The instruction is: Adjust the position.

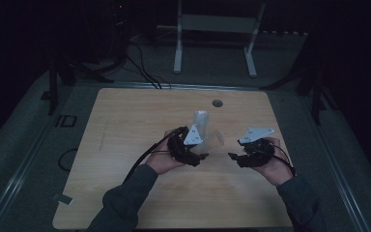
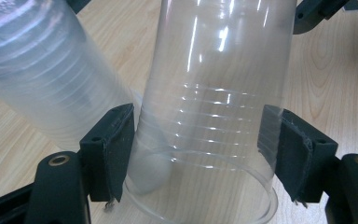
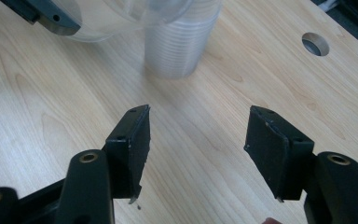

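A single clear plastic cup (image 2: 214, 93) lies between the pads of my left gripper (image 2: 198, 149), which is shut on its ribbed wall near the rim. In the high view this cup (image 1: 216, 140) hangs faintly just right of the left gripper (image 1: 204, 155), near the table's middle. A stack of nested clear cups (image 1: 201, 121) stands on the table right behind it, seen close at the left (image 2: 42, 70). My right gripper (image 3: 198, 140) is open over bare wood with nothing between its pads. It faces the stack (image 3: 179, 46) and the held cup (image 3: 116, 18). In the high view the right gripper (image 1: 232, 155) sits a short way right of the left one.
The light wooden table (image 1: 125, 203) has a round cable hole (image 1: 217, 103) near its far edge. A white metal stand (image 1: 217, 29) and black cables (image 1: 140, 67) are on the floor behind. A cable (image 1: 145, 157) trails from the left gripper across the tabletop.
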A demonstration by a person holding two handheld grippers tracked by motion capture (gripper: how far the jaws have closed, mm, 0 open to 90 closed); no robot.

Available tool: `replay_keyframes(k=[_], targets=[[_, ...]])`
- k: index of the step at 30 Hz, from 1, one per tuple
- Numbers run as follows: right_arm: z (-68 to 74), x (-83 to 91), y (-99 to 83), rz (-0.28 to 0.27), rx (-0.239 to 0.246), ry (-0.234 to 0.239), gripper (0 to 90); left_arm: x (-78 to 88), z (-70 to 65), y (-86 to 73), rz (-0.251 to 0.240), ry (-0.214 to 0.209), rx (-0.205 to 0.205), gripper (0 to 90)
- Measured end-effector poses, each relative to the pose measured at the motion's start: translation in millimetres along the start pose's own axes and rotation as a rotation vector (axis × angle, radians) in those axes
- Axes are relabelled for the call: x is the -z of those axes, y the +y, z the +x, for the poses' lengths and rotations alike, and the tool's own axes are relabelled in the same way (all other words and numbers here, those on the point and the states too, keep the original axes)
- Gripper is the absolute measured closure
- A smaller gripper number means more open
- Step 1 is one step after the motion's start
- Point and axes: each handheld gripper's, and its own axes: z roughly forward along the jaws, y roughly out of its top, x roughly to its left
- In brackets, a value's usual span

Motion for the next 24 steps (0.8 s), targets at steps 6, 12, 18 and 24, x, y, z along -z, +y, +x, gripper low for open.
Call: replay_keyframes(k=[6, 12, 18, 24], targets=[[2.7, -0.9, 4.4, 0.036, 0.054, 0.013, 38.0, -2.6, -4.0, 0.1, 0.024, -0.004, -0.031, 28.0], [5.4, -0.5, 9.1, 0.073, 0.116, 0.029, 37.1, -6.9, -9.2, -0.7, 0.055, -0.001, -0.072, 28.0], [8.5, -1.1, 12.1, 0.099, 0.16, 0.051, 36.8, -9.7, -11.9, -1.8, 0.076, -0.011, -0.091, 28.0], [12.2, -2.1, 16.0, 0.125, 0.201, 0.075, 36.4, -12.6, -14.8, -3.3, 0.096, -0.024, -0.105, 28.0]])
